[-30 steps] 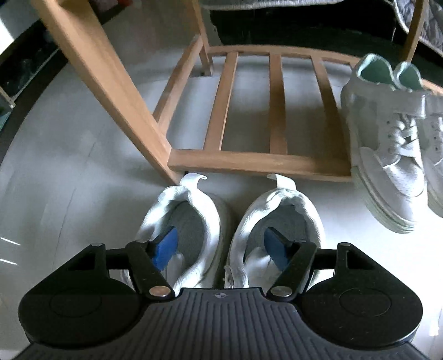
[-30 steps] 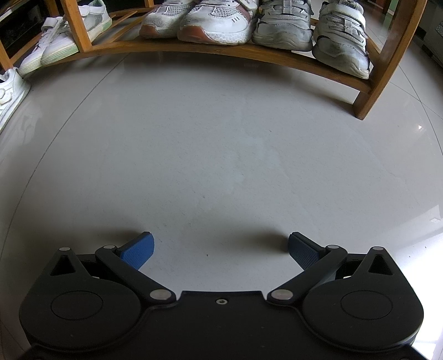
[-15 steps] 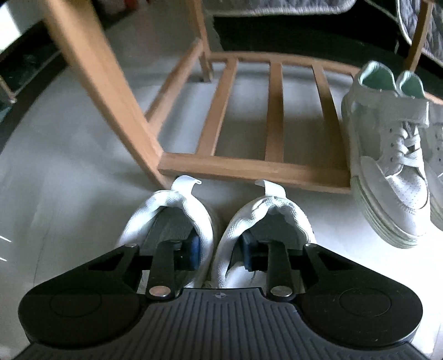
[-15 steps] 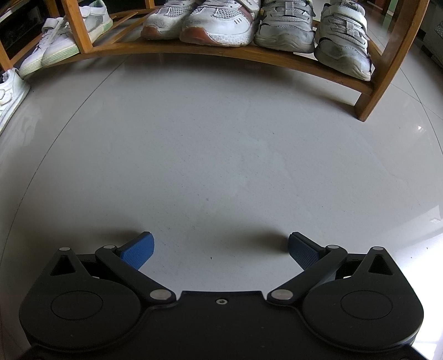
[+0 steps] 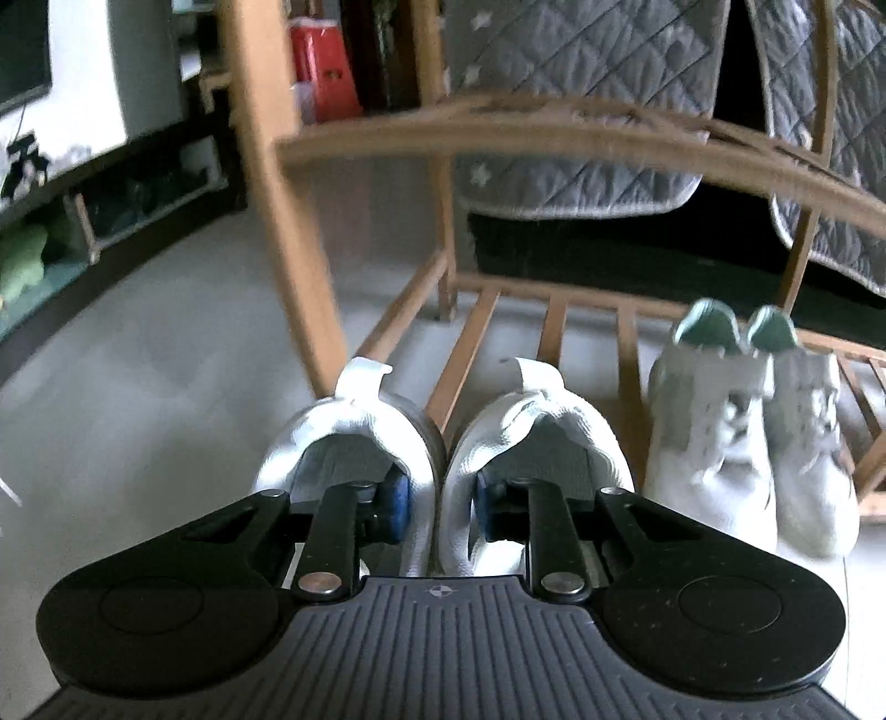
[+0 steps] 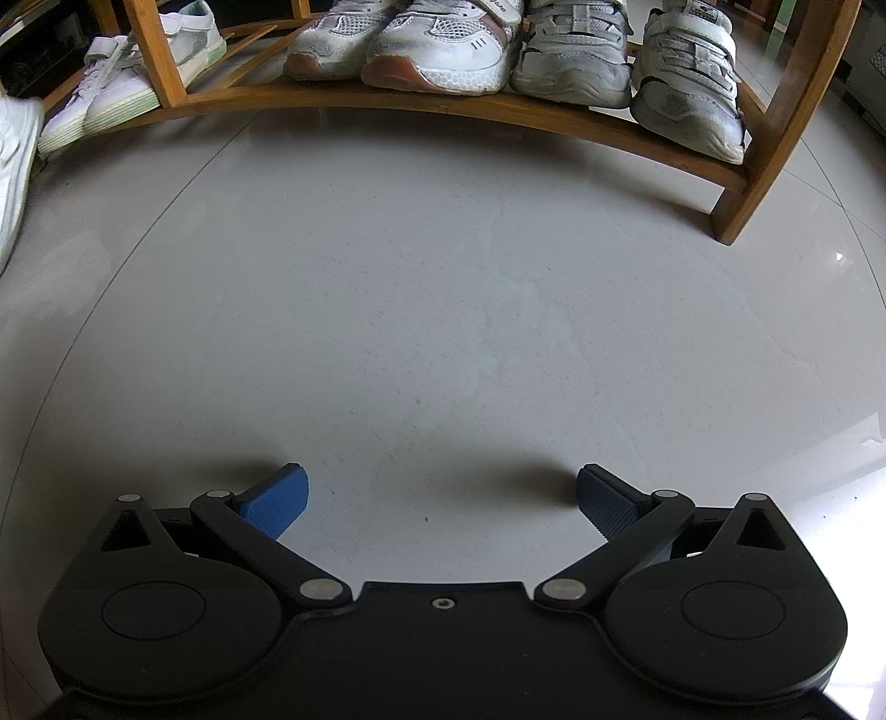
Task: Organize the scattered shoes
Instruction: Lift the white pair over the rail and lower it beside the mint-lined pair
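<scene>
The left gripper (image 5: 442, 507) has one blue pad inside each of two white shoes (image 5: 443, 459) that stand side by side, heels away from the camera. Its jaws are closing, and the pads pinch the two inner walls of the pair together between them. The pair sits at the front edge of a wooden shoe rack (image 5: 554, 332), near its left upright. In the left wrist view the rack's bottom shelf shows as slats, of which I count at least three. Further right on that shelf stand two pale shoes with green lining (image 5: 747, 432), toes toward the camera, just beside the gripped pair. Two grey quilted covers (image 5: 581, 99) hang behind the rack, and a red box (image 5: 324, 72) stands at the back on the left. This view is blurred.

The right gripper (image 6: 442, 501) hangs over the bare grey floor (image 6: 443, 288) with its two blue pads spread wide and nothing between them. Beyond it the right wrist view shows the rack's low shelf with four worn shoes in a row: two white mesh ones with brown soles (image 6: 410, 44) and two grey strap ones (image 6: 631, 61). Left of a rack post, two more white shoes with pale green soles (image 6: 133, 83) rest on the shelf. One white shoe edge (image 6: 14, 166) shows at the far left.
</scene>
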A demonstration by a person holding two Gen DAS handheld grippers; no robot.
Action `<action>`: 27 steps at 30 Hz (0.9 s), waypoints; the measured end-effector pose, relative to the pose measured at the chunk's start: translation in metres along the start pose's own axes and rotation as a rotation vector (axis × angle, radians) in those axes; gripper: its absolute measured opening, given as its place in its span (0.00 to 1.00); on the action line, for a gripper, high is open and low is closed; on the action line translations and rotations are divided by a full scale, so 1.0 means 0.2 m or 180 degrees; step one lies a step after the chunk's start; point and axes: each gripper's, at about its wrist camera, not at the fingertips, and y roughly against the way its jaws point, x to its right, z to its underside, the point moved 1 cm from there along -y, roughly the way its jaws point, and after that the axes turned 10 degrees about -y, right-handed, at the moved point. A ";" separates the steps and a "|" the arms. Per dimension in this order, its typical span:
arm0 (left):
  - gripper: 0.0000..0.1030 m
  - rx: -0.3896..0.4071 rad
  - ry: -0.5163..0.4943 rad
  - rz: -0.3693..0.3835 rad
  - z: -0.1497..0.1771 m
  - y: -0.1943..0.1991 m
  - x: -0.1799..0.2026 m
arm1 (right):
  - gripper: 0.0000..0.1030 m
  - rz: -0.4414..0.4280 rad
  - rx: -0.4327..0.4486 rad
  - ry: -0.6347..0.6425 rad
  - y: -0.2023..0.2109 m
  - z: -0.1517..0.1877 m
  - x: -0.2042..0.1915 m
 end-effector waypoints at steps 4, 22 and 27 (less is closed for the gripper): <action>0.21 0.0093 -0.0045 -0.0012 -0.11 -0.04 0.05 | 1.00 -0.0007 0.0004 0.0013 0.00 0.00 0.00; 0.26 0.0114 -0.0153 -0.0196 -0.37 -0.33 0.17 | 1.00 -0.0023 0.0032 0.0035 0.00 0.00 -0.01; 0.36 0.0150 -0.0171 -0.0210 -0.39 -0.34 0.20 | 1.00 -0.0029 0.0035 0.0043 0.00 0.00 0.00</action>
